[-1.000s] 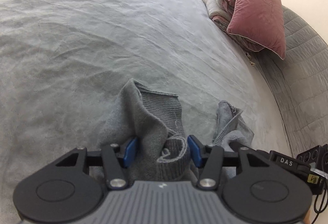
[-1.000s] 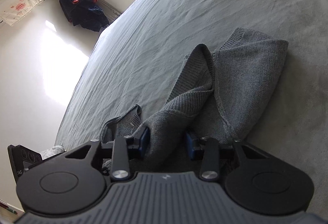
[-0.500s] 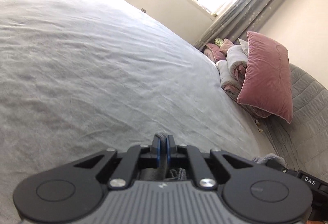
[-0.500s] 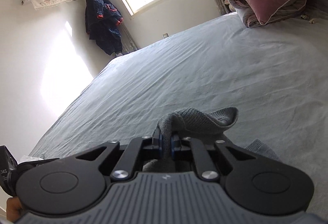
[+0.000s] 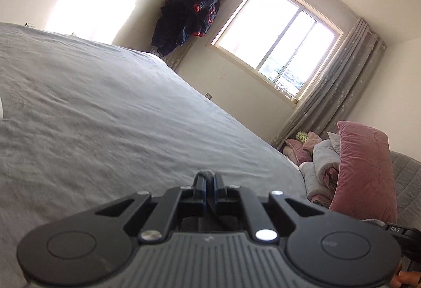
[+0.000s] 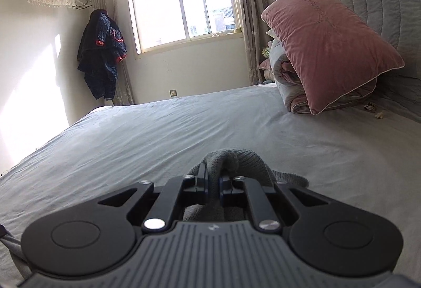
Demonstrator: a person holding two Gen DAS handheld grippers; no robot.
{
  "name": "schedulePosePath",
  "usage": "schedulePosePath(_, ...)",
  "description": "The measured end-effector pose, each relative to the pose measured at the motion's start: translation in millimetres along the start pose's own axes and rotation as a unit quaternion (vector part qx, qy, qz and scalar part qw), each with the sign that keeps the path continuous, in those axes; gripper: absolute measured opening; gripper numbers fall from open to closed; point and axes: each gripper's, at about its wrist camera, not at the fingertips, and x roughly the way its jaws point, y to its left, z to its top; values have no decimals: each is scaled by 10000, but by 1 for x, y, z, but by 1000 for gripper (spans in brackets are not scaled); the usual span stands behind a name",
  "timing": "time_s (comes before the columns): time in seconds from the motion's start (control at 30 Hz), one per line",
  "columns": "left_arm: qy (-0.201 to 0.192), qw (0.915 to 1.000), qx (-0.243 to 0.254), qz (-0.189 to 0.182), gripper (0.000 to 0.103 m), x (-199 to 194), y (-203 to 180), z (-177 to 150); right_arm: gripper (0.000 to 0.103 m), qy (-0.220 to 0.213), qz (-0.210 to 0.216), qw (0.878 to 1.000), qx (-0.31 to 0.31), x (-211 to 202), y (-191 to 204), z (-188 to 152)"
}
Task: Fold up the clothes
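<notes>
Broadly, the bed [image 6: 163,130] fills both wrist views, its grey sheet spread smooth and bare across the middle, which leaves a wide flat area suited to laying a garment out. At its head end a pink pillow [image 6: 329,45] leans on a rolled quilt [image 6: 286,82] against the padded headboard [image 6: 389,11], stacked out of the working area. Beyond the far edge, a window [image 6: 181,1] lights the room, and a dark jacket [image 6: 101,51] hangs in the corner beside the curtain.

The task's thing, a grey knitted garment [image 6: 231,159], is held off the sheet at two points. The right tool [image 6: 213,182] is clamped on a bunched fold of it, knit bulging over and beside the fingertips. The left tool [image 5: 209,188] is likewise closed on a thin edge of dark fabric, only a sliver showing between its pads. A further strip of the grey knit shows at the lower left of the right view.

Judged from the paired grips, both pointing nearly level across the bed, the garment is probably being raised by two corners so it hangs free before being spread flat.
</notes>
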Motion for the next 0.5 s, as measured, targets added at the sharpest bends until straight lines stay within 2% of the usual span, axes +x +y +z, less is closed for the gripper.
schedulePosePath(0.07,-148,9998,115,34,5,2,1,4,10,-54,-79,9999,-131,17,7,3)
schedulePosePath(0.3,-199,9993,45,309,5,18,14,9,10,-125,-243,9973,-676,74,37,-1)
schedulePosePath(0.5,133,9978,171,620,5,32,24,4,10,136,-229,9968,-750,118,55,-23)
